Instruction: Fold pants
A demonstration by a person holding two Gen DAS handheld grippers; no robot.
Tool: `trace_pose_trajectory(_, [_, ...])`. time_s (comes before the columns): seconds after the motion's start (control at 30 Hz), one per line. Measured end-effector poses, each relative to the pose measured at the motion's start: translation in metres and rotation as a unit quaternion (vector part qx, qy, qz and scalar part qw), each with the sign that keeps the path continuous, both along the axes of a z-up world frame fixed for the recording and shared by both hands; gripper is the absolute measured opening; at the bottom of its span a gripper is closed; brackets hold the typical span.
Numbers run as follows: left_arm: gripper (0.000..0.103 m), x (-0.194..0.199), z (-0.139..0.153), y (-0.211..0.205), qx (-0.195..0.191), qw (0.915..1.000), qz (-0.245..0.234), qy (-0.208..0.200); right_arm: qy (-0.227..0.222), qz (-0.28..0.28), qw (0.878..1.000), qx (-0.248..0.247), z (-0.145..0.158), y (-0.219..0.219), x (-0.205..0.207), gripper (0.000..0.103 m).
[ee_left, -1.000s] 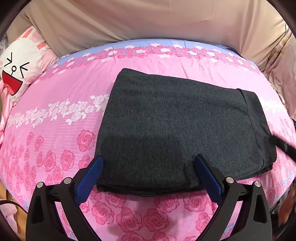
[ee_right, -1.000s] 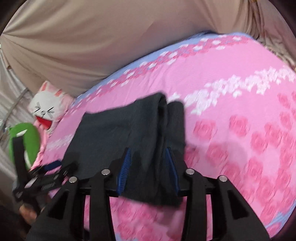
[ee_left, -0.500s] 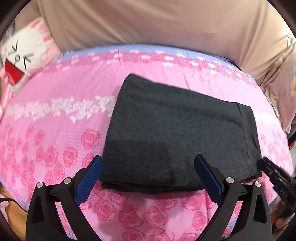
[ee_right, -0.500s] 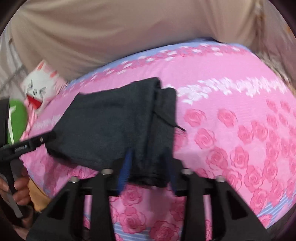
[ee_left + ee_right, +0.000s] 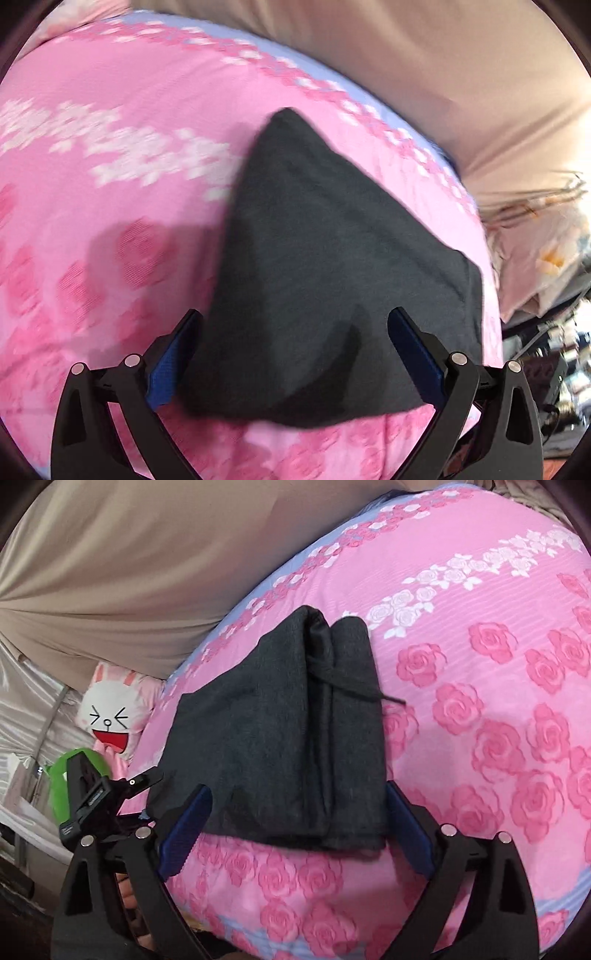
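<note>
Pink rose-print bedsheet (image 5: 498,709) covers the bed, beige curtain (image 5: 129,554) behind, cartoon rabbit pillow (image 5: 109,716) at the far left edge. Dark grey pants (image 5: 280,738) lie folded into a compact stack on the sheet, near the front edge; a loose drawstring (image 5: 384,696) pokes out on the right side of the stack. Right gripper (image 5: 295,830) has just been opening, jaws now spread wide either side of the near end of the stack, pads not pressing the cloth, nothing pinched. Left gripper (image 5: 291,354) also spread wide, straddling the near corner of the pants (image 5: 332,266) without gripping; in the right wrist view its tip (image 5: 140,781) sits just beside the left corner of the stack. Both tools tilt down toward the bed from the front edge, left view blurred and rolled sideways, so that hand looks mid-swing. Fingers of the person's hand (image 5: 129,897) show low under the right tool. Fold looks about done. Risks: a fingertip dragging across the top layer while pulling away could flip the layer open or skew the stack; the drawstring could catch on a pad and tug the waistband out; the stack sits close to the bed edge, so a nudge toward the front could slide it off.
</note>
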State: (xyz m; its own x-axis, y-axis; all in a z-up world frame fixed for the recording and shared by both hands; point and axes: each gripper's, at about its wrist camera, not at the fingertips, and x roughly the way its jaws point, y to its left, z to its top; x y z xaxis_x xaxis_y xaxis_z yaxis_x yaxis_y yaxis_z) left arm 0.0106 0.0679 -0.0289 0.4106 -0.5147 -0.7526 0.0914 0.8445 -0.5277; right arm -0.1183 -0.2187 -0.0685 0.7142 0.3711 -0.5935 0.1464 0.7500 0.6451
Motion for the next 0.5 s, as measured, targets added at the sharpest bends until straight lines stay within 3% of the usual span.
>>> trace_pose_trajectory(0.03, [0.097,0.004,0.0,-0.004,0.003,1.0,0.001,0.0,-0.002,-0.004,1.0,-0.001,0.0,0.001,0.006,0.089])
trace_pose_trajectory(0.07, [0.097,0.009,0.0,-0.009,0.0,1.0,0.0,-0.001,0.0,-0.009,1.0,-0.004,-0.001,0.001,0.01,0.075])
trace_pose_trajectory(0.1, [0.093,0.011,0.0,-0.012,-0.002,1.0,0.001,-0.002,0.01,-0.006,1.0,-0.006,-0.002,0.002,0.018,0.039])
trace_pose_trajectory(0.13, [0.064,0.012,0.002,-0.015,0.015,0.9998,0.013,-0.004,0.011,-0.002,1.0,0.0,-0.001,0.002,0.02,0.034])
trace_pose_trajectory(0.17, [0.03,0.013,0.006,-0.019,0.062,0.9977,0.025,-0.007,0.007,-0.002,1.0,-0.008,0.005,0.004,0.019,0.032])
trace_pose_trajectory(0.2, [0.022,0.011,0.011,-0.018,0.083,0.9961,0.028,-0.012,0.001,0.001,1.0,-0.016,0.011,0.006,0.018,0.031])
trace_pose_trajectory(0.33, [0.017,-0.017,0.036,0.007,0.028,0.9995,0.008,-0.01,-0.042,0.027,0.999,0.006,0.041,0.012,-0.013,0.03])
trace_pose_trajectory(0.43, [0.02,-0.045,0.036,0.022,0.035,0.9993,-0.006,0.009,-0.028,0.032,0.999,-0.009,0.033,0.015,-0.035,0.032])
trace_pose_trajectory(0.5, [0.03,-0.056,0.016,0.018,0.067,0.9968,-0.022,0.037,0.01,0.018,0.999,-0.039,0.011,0.016,-0.039,0.039])
